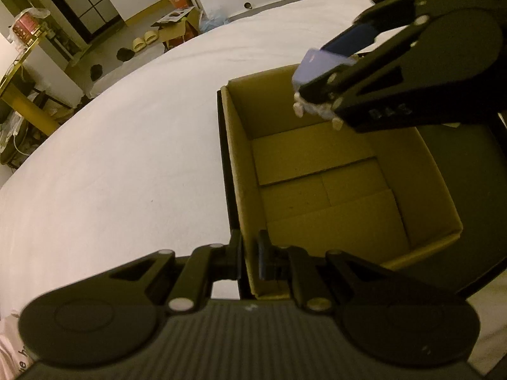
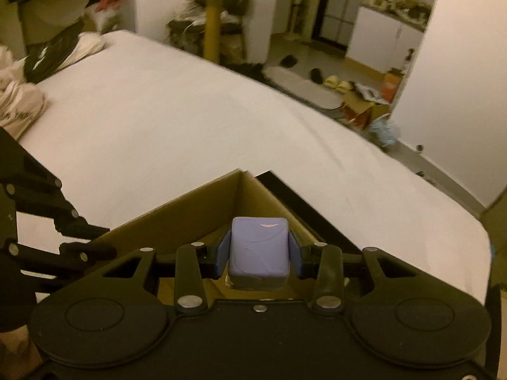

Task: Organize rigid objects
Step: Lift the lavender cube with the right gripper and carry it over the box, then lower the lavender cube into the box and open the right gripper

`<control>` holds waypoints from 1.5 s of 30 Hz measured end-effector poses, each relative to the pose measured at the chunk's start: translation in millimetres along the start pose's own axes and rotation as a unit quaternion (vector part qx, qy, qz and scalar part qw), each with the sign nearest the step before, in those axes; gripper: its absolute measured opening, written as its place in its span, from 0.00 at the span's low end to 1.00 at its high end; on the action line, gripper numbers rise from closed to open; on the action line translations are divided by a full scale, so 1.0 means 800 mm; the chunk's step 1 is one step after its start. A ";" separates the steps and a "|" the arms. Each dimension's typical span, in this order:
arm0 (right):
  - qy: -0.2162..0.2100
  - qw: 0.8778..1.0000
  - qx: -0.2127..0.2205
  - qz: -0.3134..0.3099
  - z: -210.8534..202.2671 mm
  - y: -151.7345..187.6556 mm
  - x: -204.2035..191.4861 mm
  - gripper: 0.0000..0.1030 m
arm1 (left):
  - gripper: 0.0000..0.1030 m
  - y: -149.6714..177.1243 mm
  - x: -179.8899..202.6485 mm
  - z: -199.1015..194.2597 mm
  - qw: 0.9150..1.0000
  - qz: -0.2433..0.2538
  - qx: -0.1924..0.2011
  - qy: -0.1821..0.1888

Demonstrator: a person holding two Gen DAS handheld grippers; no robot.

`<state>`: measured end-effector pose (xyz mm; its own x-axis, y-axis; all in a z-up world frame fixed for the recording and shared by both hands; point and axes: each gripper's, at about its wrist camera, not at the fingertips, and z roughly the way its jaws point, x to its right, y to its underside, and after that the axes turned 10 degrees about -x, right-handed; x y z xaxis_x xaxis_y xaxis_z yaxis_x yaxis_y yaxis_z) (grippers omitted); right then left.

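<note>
- White sheet [image 1: 126,158] covers the broad surface under the left wrist camera; beyond its far edge lie a tiled floor, pale slippers [image 1: 145,40], cardboard cartons and white cupboards.
- Left tool [image 1: 250,255] is clamped on the near wall of the open brown cardboard box [image 1: 240,171], one finger outside, one inside; the box floor is bare flaps.
- Right tool [image 1: 320,77] hangs over the box's far corner, holding a small lilac rounded block [image 1: 312,63].
- From the right wrist camera, the same white surface [image 2: 190,120] stretches to a cluttered room with a yellow post [image 2: 211,28].
- Right tool [image 2: 259,253] grips the lilac block [image 2: 259,247] between blue pads [image 2: 223,253], above the box corner [image 2: 240,180].
</note>
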<state>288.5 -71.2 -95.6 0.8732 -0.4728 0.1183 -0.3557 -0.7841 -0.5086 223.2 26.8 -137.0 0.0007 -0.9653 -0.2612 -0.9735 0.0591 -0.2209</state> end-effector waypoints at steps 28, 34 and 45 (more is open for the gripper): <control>-0.013 0.960 -0.099 -0.260 0.065 -0.012 -0.061 0.37 | 0.09 -0.001 0.002 0.002 1.000 0.002 -0.001 -0.002; 0.008 0.955 -0.102 -0.280 0.060 -0.008 -0.075 0.38 | 0.09 -0.001 0.007 0.004 1.000 0.011 -0.004 -0.010; 0.014 0.966 -0.040 -0.256 0.006 0.011 -0.073 0.48 | 0.11 -0.002 0.030 0.005 0.998 0.044 -0.007 -0.048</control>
<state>235.9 -48.6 -110.8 0.9325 -0.0251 0.3604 0.0945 -0.9459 -0.3105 225.4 4.2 -146.5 -0.0637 -0.9279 -0.3674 -0.9739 0.1382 -0.1801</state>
